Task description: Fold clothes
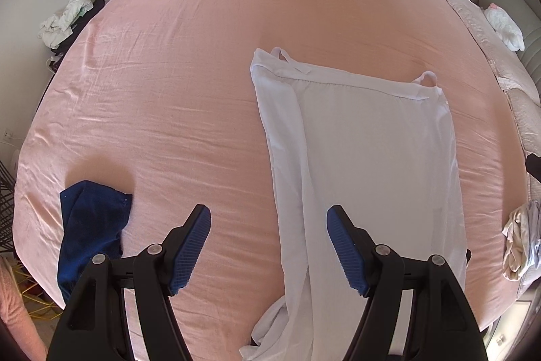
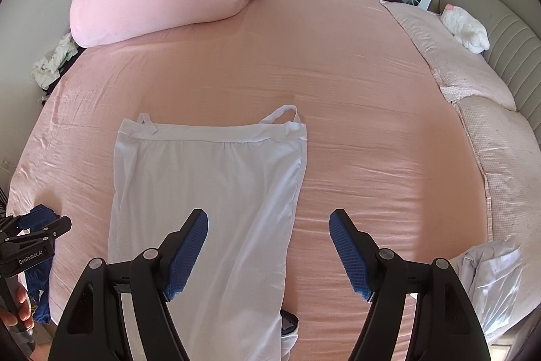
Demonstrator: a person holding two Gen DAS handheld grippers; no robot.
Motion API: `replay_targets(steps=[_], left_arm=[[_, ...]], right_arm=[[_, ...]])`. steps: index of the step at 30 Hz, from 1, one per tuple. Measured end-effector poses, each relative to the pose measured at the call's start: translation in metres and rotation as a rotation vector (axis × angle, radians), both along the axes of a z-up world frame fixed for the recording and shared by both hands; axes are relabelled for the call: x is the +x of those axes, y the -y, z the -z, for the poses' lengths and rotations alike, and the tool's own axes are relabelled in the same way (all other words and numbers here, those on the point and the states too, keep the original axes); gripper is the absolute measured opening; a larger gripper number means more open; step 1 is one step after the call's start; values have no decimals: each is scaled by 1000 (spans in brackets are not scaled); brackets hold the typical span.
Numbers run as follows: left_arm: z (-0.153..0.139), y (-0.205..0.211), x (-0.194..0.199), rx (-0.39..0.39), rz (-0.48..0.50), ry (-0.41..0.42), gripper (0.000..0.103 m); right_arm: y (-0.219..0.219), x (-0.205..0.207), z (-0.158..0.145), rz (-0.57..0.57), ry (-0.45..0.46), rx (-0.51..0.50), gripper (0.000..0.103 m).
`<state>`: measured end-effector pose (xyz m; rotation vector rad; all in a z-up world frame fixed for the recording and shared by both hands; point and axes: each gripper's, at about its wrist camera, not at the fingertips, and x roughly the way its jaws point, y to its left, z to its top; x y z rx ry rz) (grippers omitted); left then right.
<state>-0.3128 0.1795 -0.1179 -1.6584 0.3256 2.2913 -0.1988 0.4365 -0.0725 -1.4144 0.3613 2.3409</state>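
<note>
From the left wrist, the left tool [image 1: 268, 246] hangs above the bed [image 1: 169, 73] with its jaws spread and nothing between them. The white garment [image 1: 365, 158], a strappy piece with a banded top edge, lies flat on the pink sheet, straps toward the far side, its lower end spilling over the near edge of the bed. One long side looks already turned inward, so I judge a first lengthwise fold is made; the other side and the cross folds are still to do. A dark blue garment [image 1: 91, 225] lies crumpled near the left edge, unfolded, and a pale bundle of clothes [image 1: 520, 242] sits at the right edge. No basket or box shows here, so nothing can be said of contents. From the right wrist, the right tool [image 2: 268, 247] is likewise released and empty, poised over the white garment's [image 2: 209, 192] right side. The left tool [image 2: 37, 225] shows at the left edge, a hand [image 2: 20, 310] on its handle, over the blue garment [image 2: 40, 293]. A light crumpled garment [image 2: 487, 276] waits at right. No container is visible here either.
</note>
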Motion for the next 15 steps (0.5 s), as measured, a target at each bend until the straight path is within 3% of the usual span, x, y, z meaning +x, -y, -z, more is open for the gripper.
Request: replay_targets(steps=[11, 15], left_arm=[[20, 29, 44, 139, -3, 129, 70], [29, 34, 62, 147, 31, 161, 70]], right_arm=[[20, 43, 24, -20, 32, -46, 74], [34, 60, 31, -57, 10, -88, 74]])
